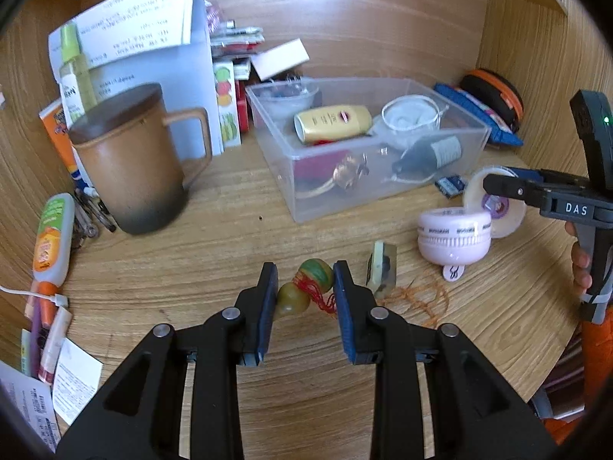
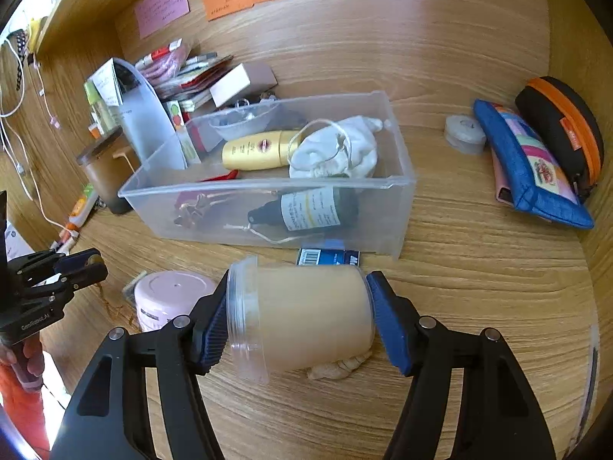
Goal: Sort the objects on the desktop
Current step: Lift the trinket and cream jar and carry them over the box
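My left gripper (image 1: 305, 287) has its jaws close around a small green-and-amber gourd charm (image 1: 306, 287) with red thread, lying on the wooden desk; both pads touch it. My right gripper (image 2: 300, 316) is shut on a clear plastic jar (image 2: 302, 316) of cream-coloured contents, held sideways just above the desk, with a knotted cord under it. A clear plastic bin (image 2: 398, 188) stands behind, holding a gold bottle (image 2: 260, 151), a white pouch (image 2: 341, 149) and a dark bottle (image 2: 310, 211). The bin also shows in the left wrist view (image 1: 387, 188).
A pink round case (image 1: 454, 235), a small resin block (image 1: 381, 270) and an orange cord (image 1: 425, 299) lie right of the gourd. A brown lidded mug (image 1: 130, 161) stands left. A blue pouch (image 2: 532, 168), an orange-zipped case (image 2: 563, 130) and a small blue box (image 2: 329, 257) lie nearby.
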The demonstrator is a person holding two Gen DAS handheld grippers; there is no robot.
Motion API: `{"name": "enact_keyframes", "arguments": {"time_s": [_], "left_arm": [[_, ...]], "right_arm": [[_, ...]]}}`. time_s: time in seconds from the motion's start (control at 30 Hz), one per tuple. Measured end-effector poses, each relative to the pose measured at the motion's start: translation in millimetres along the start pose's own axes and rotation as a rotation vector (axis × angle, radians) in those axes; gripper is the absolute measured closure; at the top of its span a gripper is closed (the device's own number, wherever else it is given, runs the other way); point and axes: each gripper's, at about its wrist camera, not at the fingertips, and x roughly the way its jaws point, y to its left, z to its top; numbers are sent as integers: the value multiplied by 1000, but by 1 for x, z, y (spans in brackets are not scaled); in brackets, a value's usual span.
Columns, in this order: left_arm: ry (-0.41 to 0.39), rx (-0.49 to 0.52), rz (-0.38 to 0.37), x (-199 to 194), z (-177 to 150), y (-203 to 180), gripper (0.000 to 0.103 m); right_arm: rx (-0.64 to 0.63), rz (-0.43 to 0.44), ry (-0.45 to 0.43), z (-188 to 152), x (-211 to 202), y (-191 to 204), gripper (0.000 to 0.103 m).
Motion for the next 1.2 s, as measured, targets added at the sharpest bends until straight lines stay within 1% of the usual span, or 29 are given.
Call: {"name": "enact_keyframes", "arguments": {"time_s": [0.33, 0.8, 1.0, 1.2], "left_arm": [[-42, -2, 11, -15, 10, -1, 74], [-132, 29, 0, -37, 52, -4, 74], [-151, 28, -16, -38, 65, -4, 74], [-161, 21, -44, -36, 80, 0, 74]], "right_arm": [[-35, -13, -66, 15, -29, 8, 40], [-104, -24, -134, 47, -57, 20, 40], [-136, -33, -156, 59, -61, 25, 40], [-152, -28, -157, 70, -54, 29, 40]]}}
